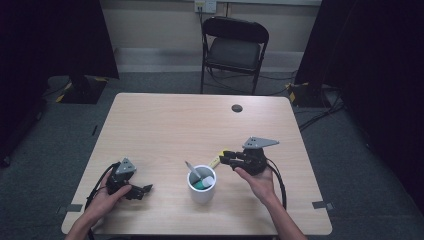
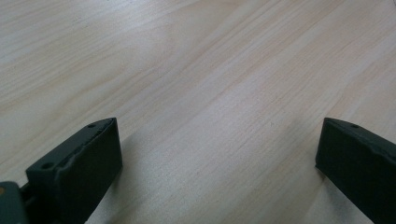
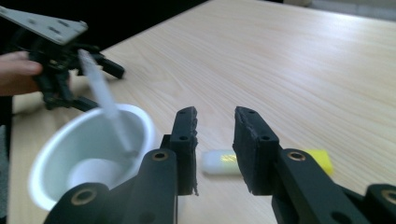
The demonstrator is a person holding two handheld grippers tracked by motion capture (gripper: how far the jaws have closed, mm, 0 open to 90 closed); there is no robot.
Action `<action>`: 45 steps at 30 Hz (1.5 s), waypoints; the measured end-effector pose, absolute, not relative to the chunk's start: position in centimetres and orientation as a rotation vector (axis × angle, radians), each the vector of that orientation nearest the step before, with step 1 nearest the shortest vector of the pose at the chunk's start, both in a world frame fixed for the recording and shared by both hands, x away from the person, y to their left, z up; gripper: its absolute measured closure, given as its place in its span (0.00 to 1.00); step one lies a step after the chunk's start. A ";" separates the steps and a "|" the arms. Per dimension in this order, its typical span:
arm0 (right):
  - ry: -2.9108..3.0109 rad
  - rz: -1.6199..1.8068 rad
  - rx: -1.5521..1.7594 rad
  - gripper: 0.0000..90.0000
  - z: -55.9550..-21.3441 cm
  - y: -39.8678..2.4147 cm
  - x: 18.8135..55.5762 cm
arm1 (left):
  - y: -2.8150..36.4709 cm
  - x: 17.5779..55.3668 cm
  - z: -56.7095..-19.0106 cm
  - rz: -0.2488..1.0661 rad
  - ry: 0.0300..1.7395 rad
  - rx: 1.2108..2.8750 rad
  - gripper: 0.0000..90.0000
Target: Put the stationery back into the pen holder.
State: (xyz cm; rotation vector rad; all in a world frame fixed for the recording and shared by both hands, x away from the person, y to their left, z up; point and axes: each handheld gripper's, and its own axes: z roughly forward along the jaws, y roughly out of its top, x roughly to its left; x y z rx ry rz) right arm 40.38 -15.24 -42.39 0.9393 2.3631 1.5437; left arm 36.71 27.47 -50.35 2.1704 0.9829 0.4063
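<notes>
right gripper (image 3: 215, 149) open over a yellow marker (image 3: 261, 162), seemingly not gripping.

A black folding chair (image 1: 234, 49) stands beyond the table (image 1: 165, 125) at twelve o'clock; a dark round cap (image 1: 237, 108) sits near the table's far edge.

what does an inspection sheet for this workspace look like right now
surface: light wood table, round dark grommet near far edge
job's things: white cup holding a pale stick and something green; yellow and white marker lying on the table beside the cup
clutter: nothing seen
grippers: left gripper open, low over bare wood; right gripper jaws slightly apart above the marker, not pressing it
cables: black cable trailing from right gripper; more on floor
surroundings: black folding chair, dark curtains
</notes>
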 end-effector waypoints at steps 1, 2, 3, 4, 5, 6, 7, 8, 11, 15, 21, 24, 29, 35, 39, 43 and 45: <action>2.366 1.537 0.952 0.78 -42.7 -15.4 40.7 | 27.5 36.7 -50.3 0.407 0.983 2.171 0.00; 2.370 1.527 0.963 0.78 -43.0 -15.5 41.0 | 27.5 36.7 -50.3 0.407 0.983 2.171 0.00; 2.377 1.512 0.972 0.78 -43.3 -15.5 41.3 | 27.5 36.7 -50.4 0.406 0.984 2.169 0.00; 2.387 1.499 0.978 0.79 -43.5 -15.5 41.6 | 27.5 36.7 -50.3 0.406 0.983 2.171 0.00; 2.395 1.490 0.982 0.79 -43.8 -15.4 41.9 | 27.5 36.7 -50.3 0.406 0.983 2.170 0.00; 2.405 1.478 0.980 0.79 -44.0 -15.3 42.2 | 27.5 36.7 -50.3 0.406 0.983 2.170 0.00; 2.409 1.465 0.978 0.80 -44.2 -15.1 42.5 | 27.5 36.7 -50.3 0.407 0.983 2.171 0.00; 2.409 1.465 0.978 0.80 -44.2 -15.1 42.5 | 27.5 36.7 -50.3 0.407 0.983 2.171 0.00; 2.427 1.436 0.986 0.82 -44.9 -14.1 43.7 | 27.5 36.7 -50.3 0.407 0.983 2.172 0.00; 2.459 1.395 0.999 0.83 -46.0 -13.0 45.0 | 27.5 36.7 -50.3 0.407 0.982 2.171 0.00; 2.506 1.336 1.023 0.85 -47.7 -11.8 46.2 | 27.5 36.7 -50.3 0.406 0.982 2.172 0.00; 2.515 1.347 1.013 0.86 -48.1 -11.2 46.3 | 27.5 36.7 -50.3 0.407 0.982 2.172 0.00; 2.558 1.307 0.987 0.87 -48.7 -10.6 46.1 | 27.5 36.7 -50.3 0.407 0.982 2.172 0.00; 2.569 1.288 0.998 0.88 -48.6 -11.4 45.6 | 27.5 36.7 -50.3 0.406 0.982 2.172 0.00; 2.563 1.286 1.007 0.88 -48.6 -12.3 44.9 | 27.5 36.7 -50.3 0.406 0.983 2.172 0.00; 2.572 1.269 0.999 0.88 -48.8 -12.9 44.3 | 27.5 36.7 -50.3 0.406 0.983 2.172 0.00; 2.581 1.257 1.002 0.87 -48.9 -13.2 44.0 | 27.5 36.7 -50.3 0.406 0.982 2.171 0.00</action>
